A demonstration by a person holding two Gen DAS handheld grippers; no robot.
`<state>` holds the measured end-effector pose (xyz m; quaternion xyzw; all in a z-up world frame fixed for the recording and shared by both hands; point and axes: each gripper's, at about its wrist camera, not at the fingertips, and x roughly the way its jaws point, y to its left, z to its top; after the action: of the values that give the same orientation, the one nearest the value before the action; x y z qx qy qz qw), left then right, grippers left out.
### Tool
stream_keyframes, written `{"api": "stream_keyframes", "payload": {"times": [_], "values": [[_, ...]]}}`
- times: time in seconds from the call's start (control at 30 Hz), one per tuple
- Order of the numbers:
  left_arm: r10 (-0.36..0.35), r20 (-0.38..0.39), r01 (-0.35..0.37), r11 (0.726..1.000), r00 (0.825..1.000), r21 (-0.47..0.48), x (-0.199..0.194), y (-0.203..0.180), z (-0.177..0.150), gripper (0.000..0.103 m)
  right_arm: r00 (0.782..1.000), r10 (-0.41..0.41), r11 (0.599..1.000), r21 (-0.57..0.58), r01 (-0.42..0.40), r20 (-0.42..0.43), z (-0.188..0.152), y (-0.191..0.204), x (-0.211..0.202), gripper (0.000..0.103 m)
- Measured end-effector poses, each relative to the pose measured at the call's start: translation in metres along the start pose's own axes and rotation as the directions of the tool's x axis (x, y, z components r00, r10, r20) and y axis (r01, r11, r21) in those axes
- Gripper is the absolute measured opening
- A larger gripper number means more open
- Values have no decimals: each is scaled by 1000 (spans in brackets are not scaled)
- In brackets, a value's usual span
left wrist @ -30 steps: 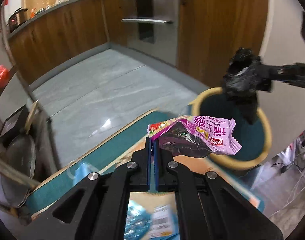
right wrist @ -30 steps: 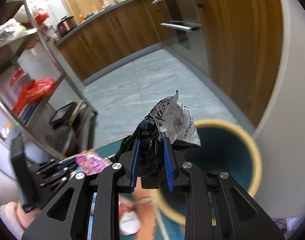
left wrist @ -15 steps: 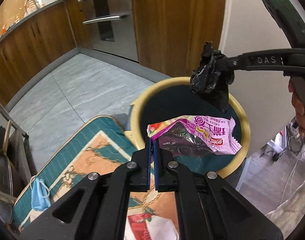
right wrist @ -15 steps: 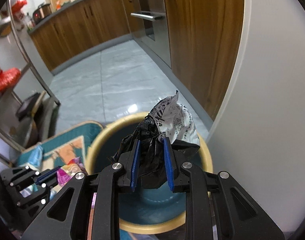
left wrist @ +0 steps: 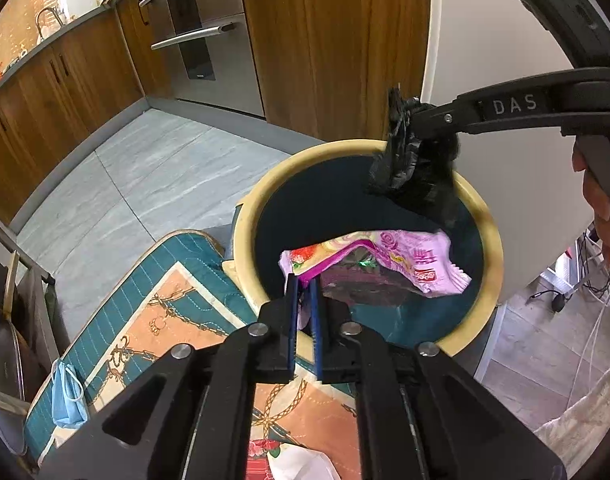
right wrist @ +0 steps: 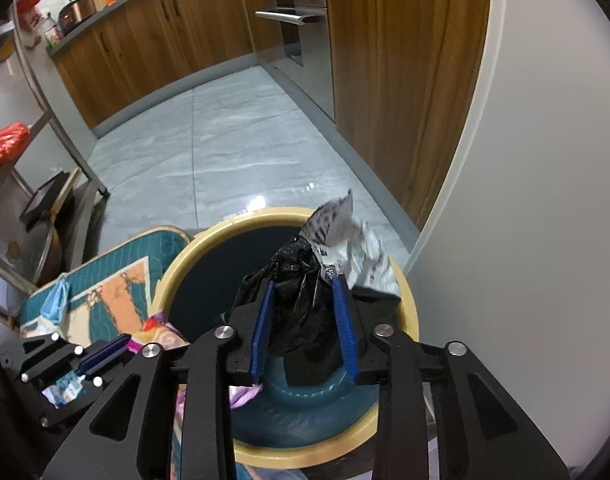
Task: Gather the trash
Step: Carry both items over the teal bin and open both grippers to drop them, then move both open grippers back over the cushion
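left wrist view: the left gripper (left wrist: 304, 292) has just been opening, its jaws a slit apart with the pink wrapper (left wrist: 389, 264) between them, over the bin (left wrist: 491, 240). right gripper (right wrist: 305, 316) has just been opening too, black bag (right wrist: 301, 308) loose between its pads, above the bin's mouth.

Even, fairly bright indoor light was recorded in both views. A white glare patch was seen on the glossy grey floor tiles (right wrist: 261, 200) at 12 o'clock of the right wrist view. Straight edges were bowed by fisheye distortion, and black vignetting was seen at the corners. Slight motion blur was noted on the crumpled white printed paper (right wrist: 357, 248).
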<state>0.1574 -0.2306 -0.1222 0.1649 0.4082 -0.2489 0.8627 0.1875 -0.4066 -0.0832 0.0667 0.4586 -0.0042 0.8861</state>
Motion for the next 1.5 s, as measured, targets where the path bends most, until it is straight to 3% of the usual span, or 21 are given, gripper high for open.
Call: {"api": "stream_keyframes", "payload": {"times": [0.5, 0.57, 0.77, 0.93, 1.03, 1.2, 1.5], "values": [[42, 25, -40, 998, 999, -48, -25, 26, -8, 39, 996, 2, 999, -45, 2, 87, 0, 14, -23, 71], [50, 36, -47, 997, 998, -63, -36, 31, -12, 59, 993, 16, 998, -62, -9, 114, -1, 20, -33, 76], [113, 115, -102, 989, 987, -103, -86, 46, -23, 83, 952, -11, 995, -88, 40, 305, -11, 39, -83, 95], [170, 162, -142, 975, 972, -172, -129, 65, -39, 91, 896, -47, 994, -64, 84, 442, -23, 54, -117, 98], [206, 177, -164, 960, 962, -226, -152, 79, -51, 93, 883, -12, 995, -83, 58, 469, -32, 66, -130, 98], [270, 188, -206, 931, 944, -301, -188, 100, -73, 95, 902, 77, 988, -152, -12, 426, -46, 94, -137, 98], [351, 167, -263, 879, 921, -398, -235, 128, -118, 97, 904, 164, 952, -305, -40, 394, -81, 156, -148, 98]]}}
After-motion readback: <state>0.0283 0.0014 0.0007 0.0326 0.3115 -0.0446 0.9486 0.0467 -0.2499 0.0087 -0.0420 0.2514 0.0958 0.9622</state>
